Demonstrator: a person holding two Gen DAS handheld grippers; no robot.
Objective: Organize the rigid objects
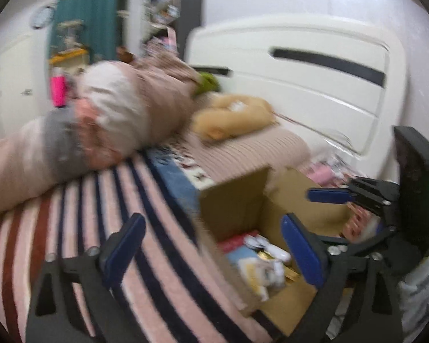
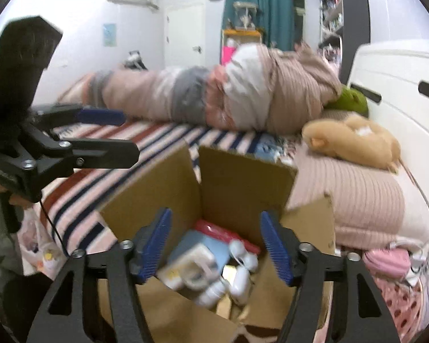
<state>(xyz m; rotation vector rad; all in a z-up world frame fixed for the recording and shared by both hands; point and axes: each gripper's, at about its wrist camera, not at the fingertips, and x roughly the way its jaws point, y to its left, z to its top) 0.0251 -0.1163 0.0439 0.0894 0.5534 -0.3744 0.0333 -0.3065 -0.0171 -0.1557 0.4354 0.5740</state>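
An open cardboard box (image 2: 237,183) stands on the striped bed, flaps up. Inside lie several small rigid items: a red flat pack (image 2: 228,233), a light blue box (image 2: 203,245) and white plastic pieces (image 2: 240,280). My right gripper (image 2: 217,245) is open and empty, right above the box opening. My left gripper (image 1: 214,251) is open and empty, over the blanket at the box's left side; the box (image 1: 234,203) and its contents (image 1: 260,260) show between its fingers. Each gripper shows in the other's view, the right (image 1: 314,208) and the left (image 2: 123,134).
A long rolled bundle of pink and grey bedding (image 2: 214,100) lies across the bed behind the box. A tan plush toy (image 2: 354,140) and a green one (image 2: 351,101) rest by the white headboard (image 2: 400,85). A pink pouch (image 2: 386,260) lies at right.
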